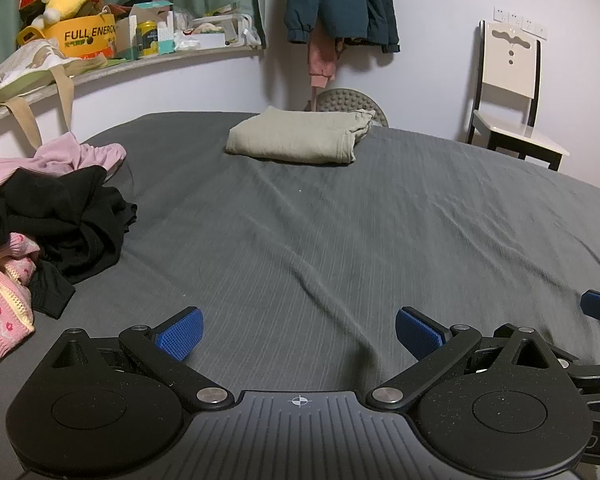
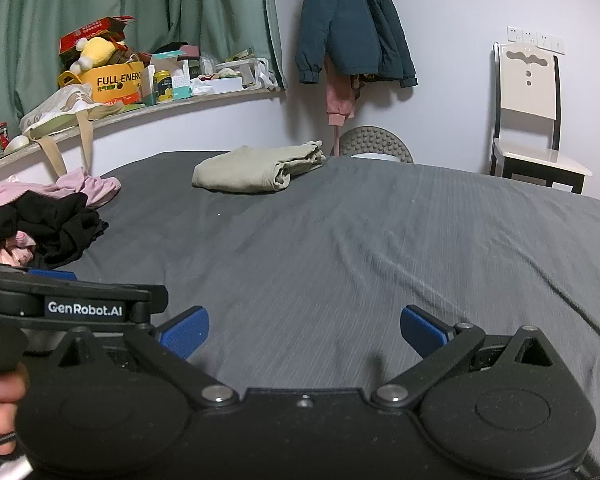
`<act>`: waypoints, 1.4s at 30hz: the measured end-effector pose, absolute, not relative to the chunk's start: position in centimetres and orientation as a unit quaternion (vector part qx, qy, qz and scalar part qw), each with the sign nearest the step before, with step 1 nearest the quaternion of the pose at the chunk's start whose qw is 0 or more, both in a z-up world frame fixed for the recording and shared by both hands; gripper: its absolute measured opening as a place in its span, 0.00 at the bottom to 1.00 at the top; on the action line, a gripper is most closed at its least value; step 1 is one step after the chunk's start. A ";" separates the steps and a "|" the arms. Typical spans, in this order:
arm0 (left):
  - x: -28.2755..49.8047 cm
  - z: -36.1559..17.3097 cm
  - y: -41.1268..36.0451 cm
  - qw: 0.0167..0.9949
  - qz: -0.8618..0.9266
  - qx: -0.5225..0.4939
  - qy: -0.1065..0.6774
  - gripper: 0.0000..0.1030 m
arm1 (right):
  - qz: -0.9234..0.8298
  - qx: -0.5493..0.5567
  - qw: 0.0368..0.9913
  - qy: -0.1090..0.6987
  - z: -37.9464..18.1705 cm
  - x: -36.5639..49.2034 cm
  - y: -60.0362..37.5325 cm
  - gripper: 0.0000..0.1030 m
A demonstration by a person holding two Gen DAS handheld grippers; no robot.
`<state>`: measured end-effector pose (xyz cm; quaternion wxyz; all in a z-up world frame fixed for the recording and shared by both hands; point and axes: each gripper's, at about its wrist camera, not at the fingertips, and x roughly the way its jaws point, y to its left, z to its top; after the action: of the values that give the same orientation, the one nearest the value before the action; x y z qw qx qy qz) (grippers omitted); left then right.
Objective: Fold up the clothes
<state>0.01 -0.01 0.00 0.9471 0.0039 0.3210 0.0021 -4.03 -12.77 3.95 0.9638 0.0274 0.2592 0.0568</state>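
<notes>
Both hand-held grippers, left (image 1: 298,334) and right (image 2: 304,332), gape empty; grabbing the tangled black garment (image 1: 66,216) risks dragging pink clothes (image 1: 4,300) along.

Both views are taken low over the grey bed (image 1: 340,220), facing the far wall. The folded beige garment (image 1: 300,136), corner chair (image 2: 532,120) and cluttered shelf (image 2: 148,108) are shared; the left tool (image 2: 52,304) is seen from the right view.

Dark grey ribbed bedsheet (image 1: 380,220), khaki folded garment (image 1: 300,140), black heap (image 1: 72,216), pink, perhaps flower-dotted knit (image 1: 0,312).
</notes>
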 end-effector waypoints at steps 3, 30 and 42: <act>0.0 0.0 0.0 0.947 0.002 0.004 0.321 1.00 | 0.057 0.027 0.964 0.260 4.0 -4.0 -12.8 1.00; 0.2 -0.1 0.0 0.946 0.003 0.005 0.323 1.00 | 0.056 0.029 0.963 0.262 3.7 -4.0 -12.7 1.00; 0.2 -0.1 0.1 0.946 0.003 0.005 0.325 1.00 | 0.056 0.030 0.962 0.265 3.8 -3.9 -12.7 1.00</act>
<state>0.18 0.06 -0.14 0.9456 0.0048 0.3252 0.0030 -3.89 -12.74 3.79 0.9623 0.0297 0.2646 0.0560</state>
